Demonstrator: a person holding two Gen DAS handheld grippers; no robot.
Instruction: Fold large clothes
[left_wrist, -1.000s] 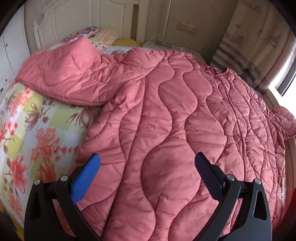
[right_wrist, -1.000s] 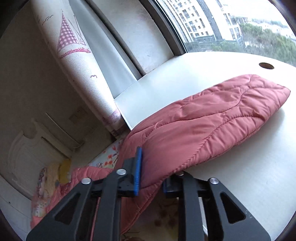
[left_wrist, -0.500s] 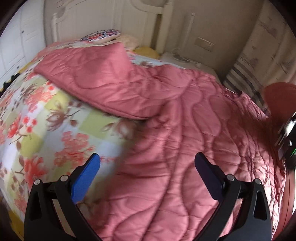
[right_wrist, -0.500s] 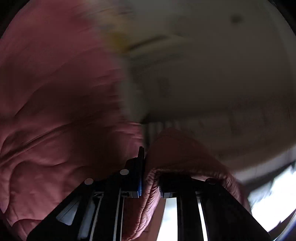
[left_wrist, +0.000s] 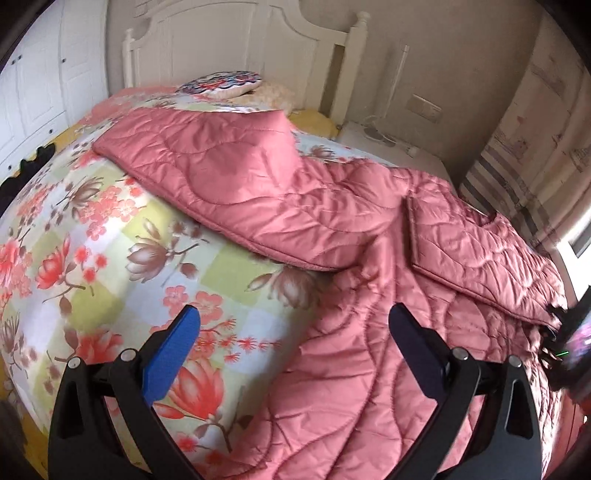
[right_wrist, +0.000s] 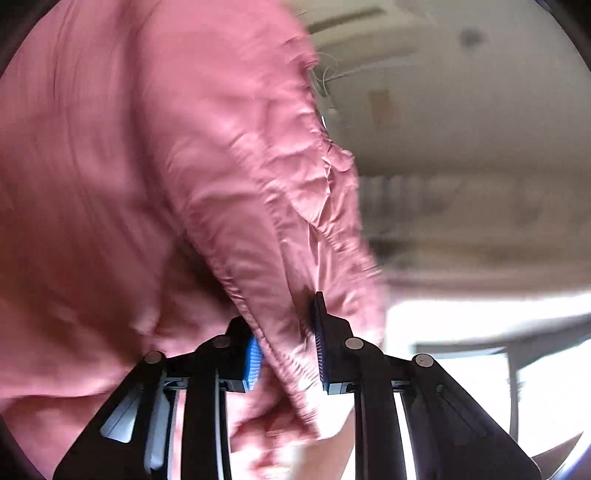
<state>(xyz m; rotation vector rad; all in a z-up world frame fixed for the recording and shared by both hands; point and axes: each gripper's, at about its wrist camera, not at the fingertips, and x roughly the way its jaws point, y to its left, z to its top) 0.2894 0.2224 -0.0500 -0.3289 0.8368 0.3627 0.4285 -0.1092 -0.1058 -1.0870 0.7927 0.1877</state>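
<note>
**Quilted coat half folded on the bed, right sleeve in the claw**

The pink quilted coat (left_wrist: 354, 236) lies spread across the right half of the bed (left_wrist: 110, 240), over a floral bedspread. On the left, one sleeve (left_wrist: 221, 173) stretches out flat toward the headboard (left_wrist: 236, 40) and a patterned pillow (left_wrist: 221, 83). In the middle, the body runs down toward the camera in wavy stitched channels. On the right, the other sleeve (left_wrist: 480, 254) is laid back over the body, with its cuff at the right edge of the view.

The coat looks padded, soft and light, with a slick shell that probably slides on itself. It has no stiffness, so any lifted part will sag and drag the rest. The stitched hems and cuffs seem the firmest places to take hold, since the puffy panels would likely squash and slip.

The left claw (left_wrist: 295, 332) hovers above the coat's near left edge, tilted downward, with its jaws wide apart and nothing between them.

The right claw (right_wrist: 286, 343) has the gathered cuff hem (right_wrist: 288, 306) between its pads. The jaws are opening, and a slight gap shows at the blue pad, so the grip looks to be letting go. That view is blurred, with the claw seemingly angled upward.
</note>
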